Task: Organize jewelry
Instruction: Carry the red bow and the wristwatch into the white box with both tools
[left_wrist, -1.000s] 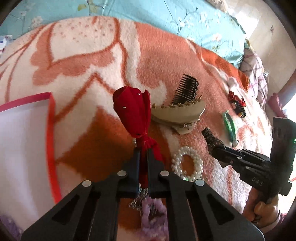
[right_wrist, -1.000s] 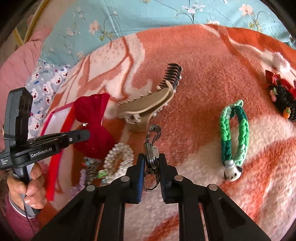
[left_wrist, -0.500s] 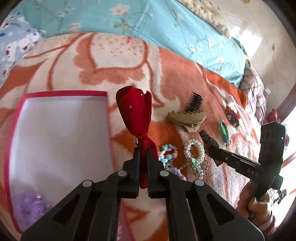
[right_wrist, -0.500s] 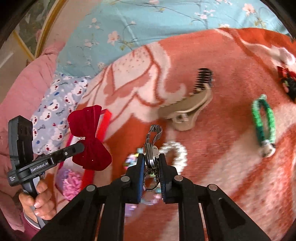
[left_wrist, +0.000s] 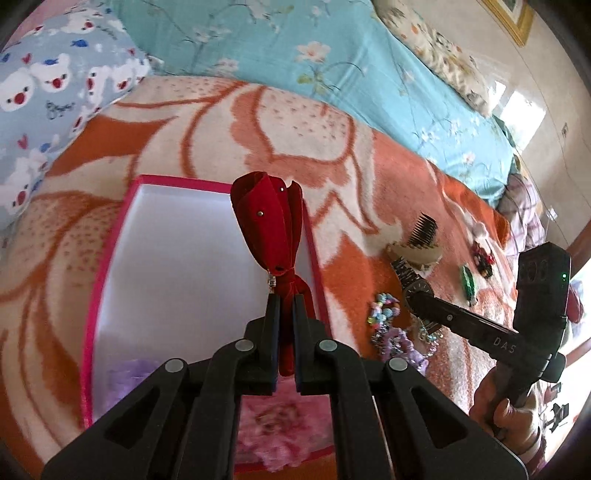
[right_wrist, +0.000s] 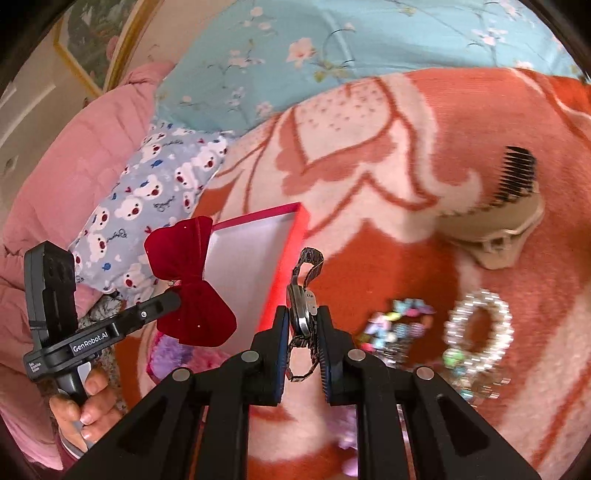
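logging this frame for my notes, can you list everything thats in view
bow: 1, red velvet, held in the left gripper above the box
watch: 1, silver metal, held in the right gripper
box: 1, pink rim, white inside, on the blanket
fluffy items: purple and pink, blurred, at the near end of the box
hair claw: 1, beige, on the blanket
comb: 1, black, beside the claw
pearl bracelet: 1, white, on the blanket
bead bracelet: 1, pastel, left of the pearl one
green band: 1, far right
blanket: 1, orange and cream
pillow: 1, blue bear print
left gripper: black, shut
right gripper: black, shut
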